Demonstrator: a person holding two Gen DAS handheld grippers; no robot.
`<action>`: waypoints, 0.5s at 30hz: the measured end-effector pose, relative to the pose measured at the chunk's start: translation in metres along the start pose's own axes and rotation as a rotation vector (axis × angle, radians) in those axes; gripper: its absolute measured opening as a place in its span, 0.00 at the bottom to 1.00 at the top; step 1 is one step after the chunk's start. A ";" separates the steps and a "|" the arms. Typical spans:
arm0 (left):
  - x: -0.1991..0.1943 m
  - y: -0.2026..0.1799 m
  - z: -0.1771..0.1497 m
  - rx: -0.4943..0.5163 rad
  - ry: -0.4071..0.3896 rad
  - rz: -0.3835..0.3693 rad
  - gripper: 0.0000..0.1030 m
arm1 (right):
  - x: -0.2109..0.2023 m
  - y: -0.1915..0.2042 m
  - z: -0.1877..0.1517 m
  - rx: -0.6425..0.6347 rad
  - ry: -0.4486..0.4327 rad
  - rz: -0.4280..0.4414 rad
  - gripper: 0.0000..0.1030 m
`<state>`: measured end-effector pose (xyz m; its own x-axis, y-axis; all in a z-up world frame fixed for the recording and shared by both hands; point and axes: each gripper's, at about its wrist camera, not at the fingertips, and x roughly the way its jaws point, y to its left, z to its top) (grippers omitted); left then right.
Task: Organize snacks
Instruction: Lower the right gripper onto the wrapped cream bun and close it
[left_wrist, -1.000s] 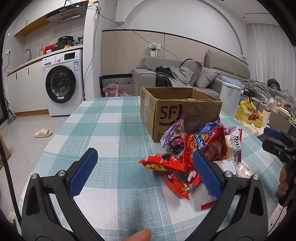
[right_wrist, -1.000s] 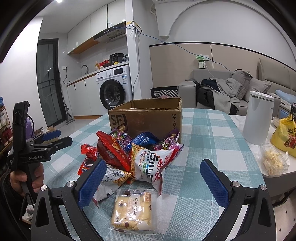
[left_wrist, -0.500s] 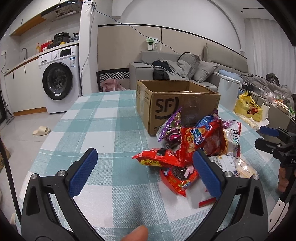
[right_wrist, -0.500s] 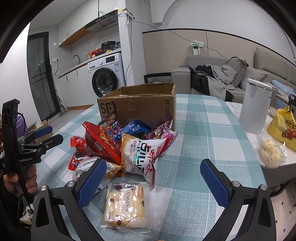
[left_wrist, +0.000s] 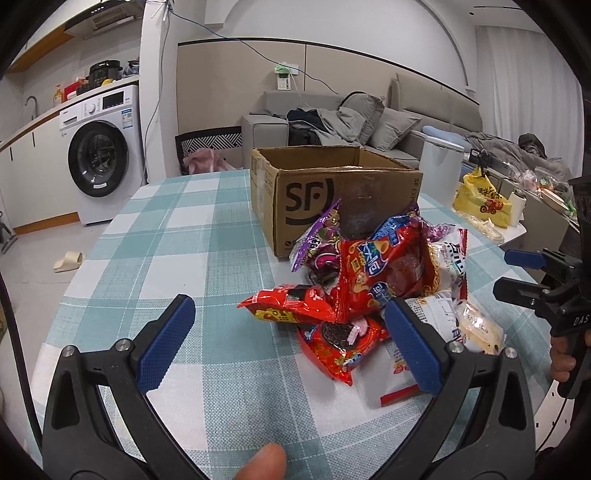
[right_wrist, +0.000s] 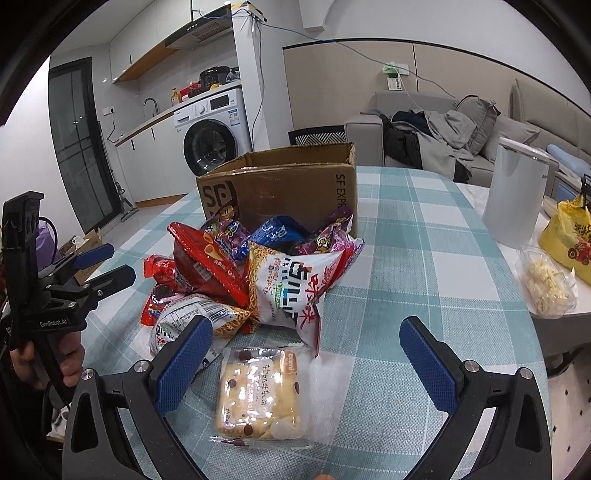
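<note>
A pile of snack packets lies on the checked tablecloth in front of an open cardboard box. In the right wrist view the pile sits before the box, with a clear packet of chip cookies nearest. My left gripper is open and empty, just short of a red cookie packet. My right gripper is open and empty, its fingers either side of the cookie packet, above it.
A white kettle, a yellow bag and a clear tub of food stand at the table's right side. A washing machine and a sofa are beyond the table.
Both grippers have moved forward toward the snack pile, which looks larger and closer. Both stay open.
</note>
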<state>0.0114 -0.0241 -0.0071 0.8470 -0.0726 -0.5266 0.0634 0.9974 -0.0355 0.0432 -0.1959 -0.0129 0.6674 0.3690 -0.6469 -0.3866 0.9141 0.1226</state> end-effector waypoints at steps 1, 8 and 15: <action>0.000 -0.001 0.000 0.005 0.000 0.002 0.99 | 0.001 0.000 -0.001 -0.002 0.009 -0.001 1.00; 0.001 -0.002 0.000 0.004 0.003 -0.004 0.99 | 0.014 0.008 -0.009 -0.021 0.103 -0.009 1.00; 0.009 -0.007 -0.003 0.013 0.060 -0.064 0.99 | 0.023 0.016 -0.017 -0.054 0.172 -0.020 1.00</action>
<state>0.0172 -0.0314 -0.0139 0.8080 -0.1353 -0.5735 0.1236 0.9905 -0.0596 0.0419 -0.1759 -0.0388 0.5584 0.3127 -0.7684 -0.4115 0.9087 0.0708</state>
